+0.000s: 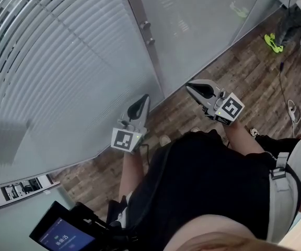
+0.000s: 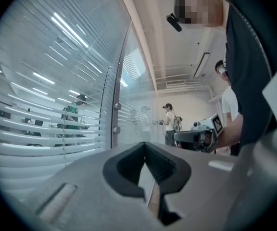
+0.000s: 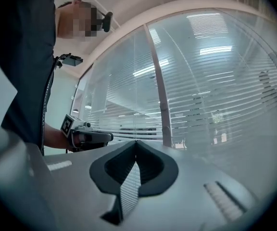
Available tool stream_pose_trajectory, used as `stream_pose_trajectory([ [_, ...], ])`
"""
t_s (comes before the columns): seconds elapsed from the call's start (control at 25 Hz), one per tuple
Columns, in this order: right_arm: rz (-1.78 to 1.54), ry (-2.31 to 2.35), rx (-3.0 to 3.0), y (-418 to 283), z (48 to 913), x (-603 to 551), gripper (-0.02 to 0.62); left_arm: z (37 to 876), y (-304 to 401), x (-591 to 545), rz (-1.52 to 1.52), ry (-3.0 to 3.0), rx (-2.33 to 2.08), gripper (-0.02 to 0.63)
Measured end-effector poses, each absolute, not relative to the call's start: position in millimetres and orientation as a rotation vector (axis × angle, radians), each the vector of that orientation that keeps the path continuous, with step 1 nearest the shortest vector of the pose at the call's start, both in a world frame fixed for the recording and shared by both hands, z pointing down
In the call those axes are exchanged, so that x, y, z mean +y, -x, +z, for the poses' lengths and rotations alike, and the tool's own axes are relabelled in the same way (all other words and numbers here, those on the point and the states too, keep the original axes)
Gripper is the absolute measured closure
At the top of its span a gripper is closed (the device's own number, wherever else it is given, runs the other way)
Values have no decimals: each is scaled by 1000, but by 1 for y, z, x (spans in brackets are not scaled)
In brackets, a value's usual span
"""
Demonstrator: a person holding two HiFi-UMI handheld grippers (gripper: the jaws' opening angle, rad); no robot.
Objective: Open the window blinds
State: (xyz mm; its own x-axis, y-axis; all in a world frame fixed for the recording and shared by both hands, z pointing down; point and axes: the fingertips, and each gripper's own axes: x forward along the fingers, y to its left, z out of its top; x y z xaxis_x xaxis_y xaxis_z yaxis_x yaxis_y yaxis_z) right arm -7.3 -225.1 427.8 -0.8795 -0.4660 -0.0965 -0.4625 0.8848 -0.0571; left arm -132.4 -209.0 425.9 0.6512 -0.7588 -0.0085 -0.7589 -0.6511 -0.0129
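Horizontal white blinds (image 1: 51, 61) hang behind the glass wall on the left, their slats partly tilted, so figures show through the blinds (image 2: 42, 129). A metal post (image 1: 140, 30) with two round knobs (image 1: 147, 33) divides them from a plain glass pane. My left gripper (image 1: 145, 97) is shut and empty, pointing at the foot of the post, apart from the glass. My right gripper (image 1: 188, 86) is shut on nothing and hangs in front of the plain pane. In the right gripper view the right gripper's tips (image 3: 136, 142) meet below the post (image 3: 160, 105). The left gripper's tips (image 2: 144, 144) also meet.
Wood floor (image 1: 234, 72) runs along the glass. A green object (image 1: 273, 42) and cables (image 1: 297, 109) lie at the right. A screen device (image 1: 61, 234) hangs at the person's lower left. People stand beyond the glass (image 2: 169, 124).
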Motion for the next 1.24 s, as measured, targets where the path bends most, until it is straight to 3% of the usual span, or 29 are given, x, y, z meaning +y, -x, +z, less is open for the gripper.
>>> stream_pose_trajectory([
  [1.24,31,719,3001,11,433,-227,591,423,115,-215,-25,2855,1251,603],
])
